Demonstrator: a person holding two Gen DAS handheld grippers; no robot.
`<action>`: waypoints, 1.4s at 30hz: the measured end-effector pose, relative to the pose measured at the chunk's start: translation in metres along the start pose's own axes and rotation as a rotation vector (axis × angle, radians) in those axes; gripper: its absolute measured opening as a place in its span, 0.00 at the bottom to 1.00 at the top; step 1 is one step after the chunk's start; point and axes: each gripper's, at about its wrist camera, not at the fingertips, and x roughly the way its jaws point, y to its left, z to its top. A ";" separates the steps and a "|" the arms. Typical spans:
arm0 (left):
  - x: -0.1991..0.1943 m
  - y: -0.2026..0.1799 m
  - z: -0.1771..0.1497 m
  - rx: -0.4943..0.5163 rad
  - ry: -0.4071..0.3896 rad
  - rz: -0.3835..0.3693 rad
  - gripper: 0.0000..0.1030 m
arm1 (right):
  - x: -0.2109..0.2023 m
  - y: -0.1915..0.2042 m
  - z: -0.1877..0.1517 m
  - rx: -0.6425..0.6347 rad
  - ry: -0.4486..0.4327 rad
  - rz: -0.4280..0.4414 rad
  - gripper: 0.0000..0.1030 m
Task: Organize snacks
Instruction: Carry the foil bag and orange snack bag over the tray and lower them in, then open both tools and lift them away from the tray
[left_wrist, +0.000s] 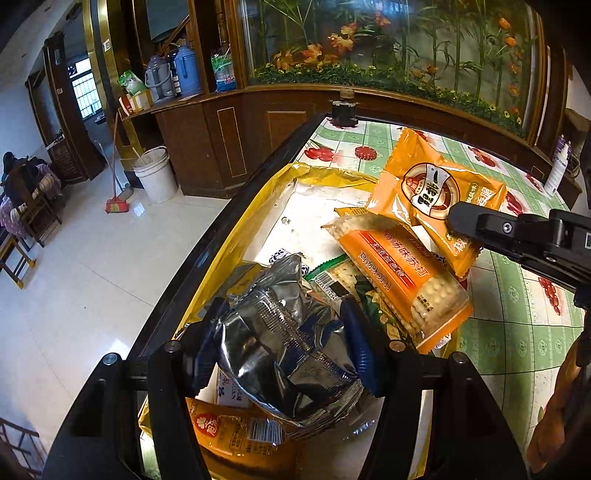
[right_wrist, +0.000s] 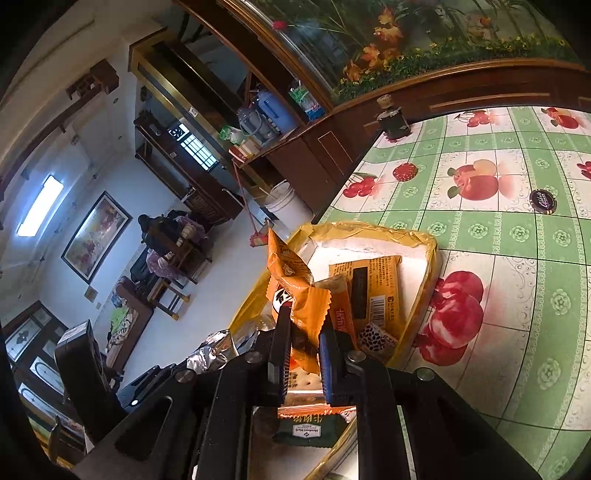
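A yellow-rimmed tray (left_wrist: 258, 192) lies at the table's left edge and holds several snack packs. My left gripper (left_wrist: 284, 339) is shut on a crumpled silver foil pack (left_wrist: 288, 354) over the tray's near end. An orange cracker pack (left_wrist: 402, 280) lies across the tray beside it. My right gripper (right_wrist: 304, 332) is shut on the corner of an orange snack packet (right_wrist: 291, 280) and holds it above the tray (right_wrist: 424, 240). In the left wrist view the same packet (left_wrist: 424, 184) hangs from the right gripper's black fingers (left_wrist: 476, 225).
The table has a green fruit-print cloth (right_wrist: 517, 229) with a dark bottle cap (right_wrist: 543, 201) and a dark jar (left_wrist: 343, 110) at the far edge. A white bottle (left_wrist: 557, 170) stands far right. Wooden cabinets, a white bucket (left_wrist: 155, 177) and a broom lie beyond the left edge.
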 end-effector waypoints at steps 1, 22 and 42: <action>0.001 0.000 0.001 0.001 0.002 0.000 0.59 | 0.001 0.000 0.000 0.001 0.001 -0.002 0.13; 0.013 -0.002 0.011 0.009 0.003 0.014 0.60 | 0.020 -0.005 0.005 0.002 0.020 -0.031 0.15; 0.016 0.006 0.015 -0.056 0.046 0.046 0.69 | -0.003 -0.018 0.005 0.034 -0.038 -0.125 0.57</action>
